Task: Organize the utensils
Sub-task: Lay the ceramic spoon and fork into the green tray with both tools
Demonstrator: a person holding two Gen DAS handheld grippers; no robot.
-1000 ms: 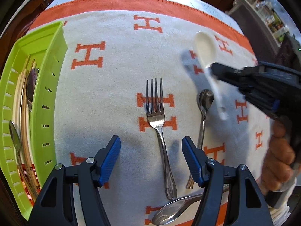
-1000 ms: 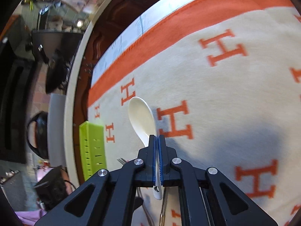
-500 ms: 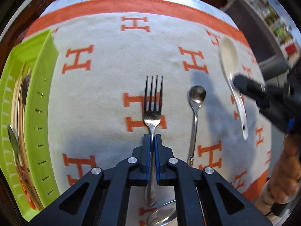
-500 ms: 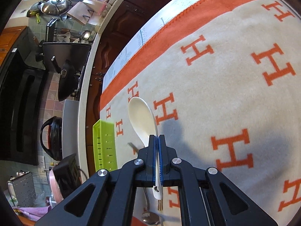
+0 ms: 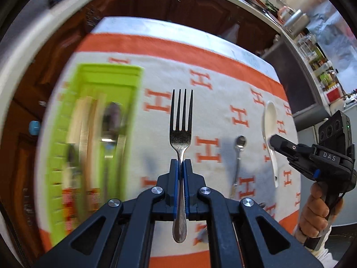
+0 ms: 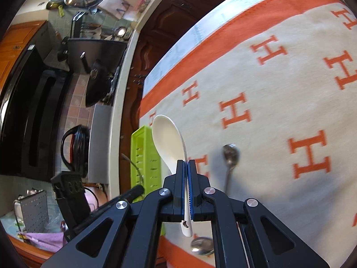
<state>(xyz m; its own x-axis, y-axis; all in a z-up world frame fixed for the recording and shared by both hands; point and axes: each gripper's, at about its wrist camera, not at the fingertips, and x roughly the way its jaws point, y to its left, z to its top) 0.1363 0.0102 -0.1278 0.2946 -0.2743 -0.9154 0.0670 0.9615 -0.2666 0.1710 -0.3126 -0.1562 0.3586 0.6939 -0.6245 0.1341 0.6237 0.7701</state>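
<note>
Now the left gripper (image 5: 180, 167) is clamping a fork (image 5: 181, 120) by its neck, jaws closed; the right gripper (image 6: 187, 167) is pinching a white spoon (image 6: 168, 140), above the cloth (image 6: 279, 93).

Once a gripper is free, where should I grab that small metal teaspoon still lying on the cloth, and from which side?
Take the small metal teaspoon at mid-handle, coming straight down from above. It lies flat on the orange-and-cream cloth, bowl away from you, handle running toward you, so set the jaws across the thin handle. The rounded bowl would probably slip.
</note>
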